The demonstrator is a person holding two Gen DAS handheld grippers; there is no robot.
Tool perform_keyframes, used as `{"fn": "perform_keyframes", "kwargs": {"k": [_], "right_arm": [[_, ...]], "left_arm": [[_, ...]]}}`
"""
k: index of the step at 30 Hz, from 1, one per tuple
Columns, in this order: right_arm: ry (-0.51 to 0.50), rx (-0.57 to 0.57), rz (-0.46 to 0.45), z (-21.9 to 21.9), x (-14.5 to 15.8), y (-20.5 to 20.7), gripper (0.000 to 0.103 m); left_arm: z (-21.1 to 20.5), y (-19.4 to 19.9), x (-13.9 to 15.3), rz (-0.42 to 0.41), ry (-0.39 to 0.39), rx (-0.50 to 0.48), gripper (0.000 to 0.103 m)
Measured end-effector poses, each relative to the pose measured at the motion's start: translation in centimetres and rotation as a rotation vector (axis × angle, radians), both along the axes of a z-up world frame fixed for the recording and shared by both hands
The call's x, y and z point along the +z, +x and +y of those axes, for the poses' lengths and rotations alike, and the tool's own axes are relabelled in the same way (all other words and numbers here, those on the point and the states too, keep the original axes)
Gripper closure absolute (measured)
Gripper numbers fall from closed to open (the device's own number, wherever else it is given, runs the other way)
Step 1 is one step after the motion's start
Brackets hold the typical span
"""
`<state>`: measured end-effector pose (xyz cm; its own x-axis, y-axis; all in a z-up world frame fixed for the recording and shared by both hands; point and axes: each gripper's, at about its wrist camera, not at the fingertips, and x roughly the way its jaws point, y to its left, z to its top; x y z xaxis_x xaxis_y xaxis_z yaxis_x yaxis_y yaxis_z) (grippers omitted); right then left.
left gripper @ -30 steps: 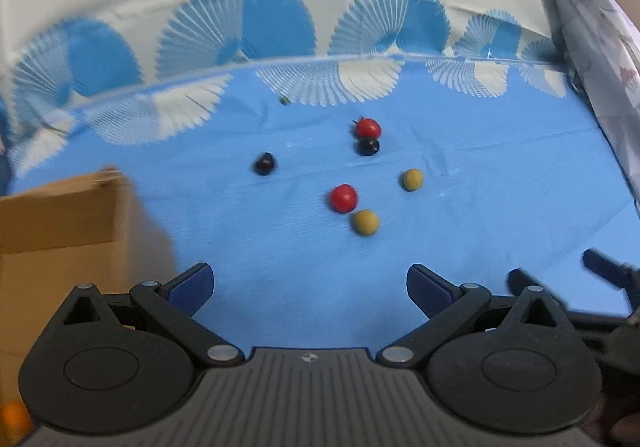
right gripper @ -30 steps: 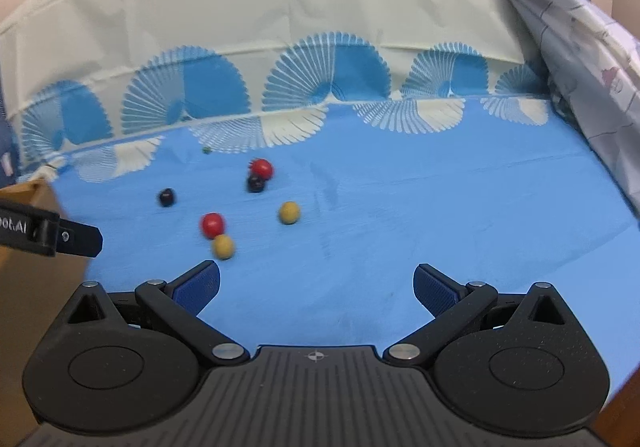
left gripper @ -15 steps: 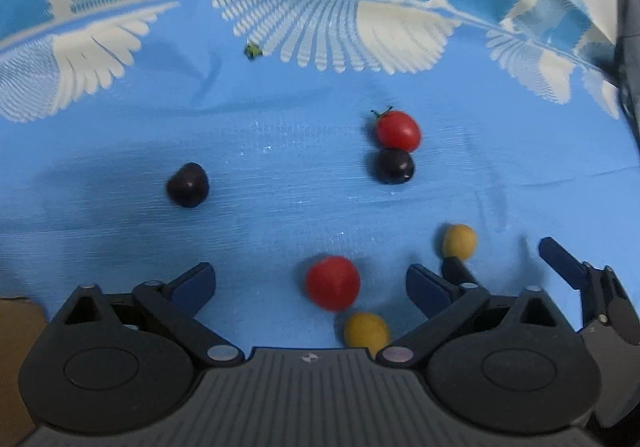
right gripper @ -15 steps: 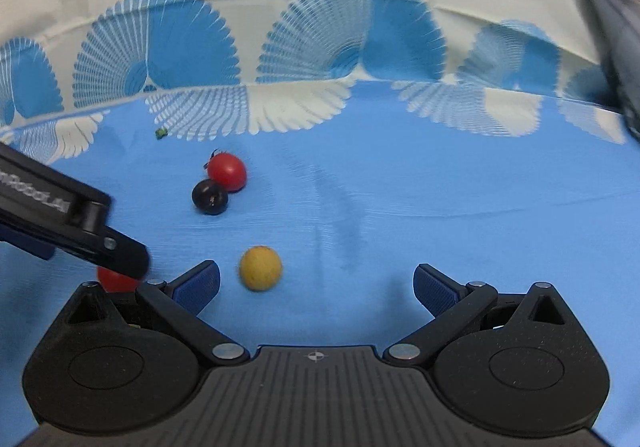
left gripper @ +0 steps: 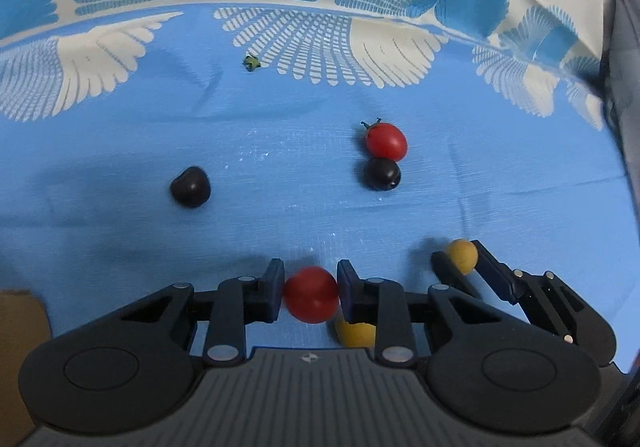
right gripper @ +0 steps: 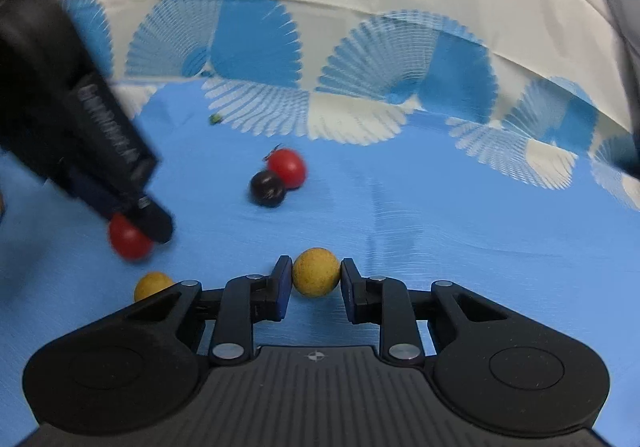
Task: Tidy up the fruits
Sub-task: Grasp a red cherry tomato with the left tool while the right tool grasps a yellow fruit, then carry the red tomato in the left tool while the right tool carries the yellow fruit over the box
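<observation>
My left gripper [left gripper: 311, 271] has a red tomato [left gripper: 311, 294] between its blue pads; the jaws are closing and both pads touch it. Just to its right my right gripper [right gripper: 315, 263] is closing on a yellow fruit [right gripper: 316, 273], a pad against each side. Both fruits rest low on the blue cloth [left gripper: 280, 207]. A second yellow fruit [left gripper: 356, 333] lies half hidden under the left gripper's right finger. Farther off, another red tomato [left gripper: 386, 141] touches a dark fruit [left gripper: 382, 174]. A lone dark fruit [left gripper: 190, 187] lies to the left.
A small green stem scrap [left gripper: 251, 63] lies near the cloth's patterned back edge. A cardboard box corner [left gripper: 16, 327] shows at the lower left. The white and blue patterned sheet [right gripper: 360, 7] rises behind, and grey fabric hangs at the right.
Both grippers came down and forward to the fruits. They stood wide open before; now the left pads hold the red tomato and the right pads hold the yellow fruit.
</observation>
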<state>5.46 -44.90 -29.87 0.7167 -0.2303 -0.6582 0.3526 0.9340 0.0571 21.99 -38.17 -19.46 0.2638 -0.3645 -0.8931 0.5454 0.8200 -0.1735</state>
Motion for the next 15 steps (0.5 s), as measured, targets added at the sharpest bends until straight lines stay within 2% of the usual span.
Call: {"fn": "perform_keyframes", "kwargs": {"k": [6, 9, 13, 15], "right_arm": [[0.005, -0.023, -0.017, 0.7, 2.9, -2.9, 0.076], [0.042, -0.037, -0.043, 1.7, 5.3, -5.0, 0.076], [0.104, -0.045, -0.071, 4.3, 9.1, -7.8, 0.076], [0.131, -0.043, -0.081, 5.8, 11.0, -9.1, 0.076]], "left_arm": [[2.8, -1.7, 2.8, -0.023, -0.032, 0.018, 0.071], [4.6, -3.2, 4.8, -0.037, -0.046, 0.028, 0.071], [7.7, -5.9, 8.6, -0.059, -0.073, 0.032, 0.071], [9.4, -7.6, 10.8, -0.094, -0.083, 0.026, 0.071]]}}
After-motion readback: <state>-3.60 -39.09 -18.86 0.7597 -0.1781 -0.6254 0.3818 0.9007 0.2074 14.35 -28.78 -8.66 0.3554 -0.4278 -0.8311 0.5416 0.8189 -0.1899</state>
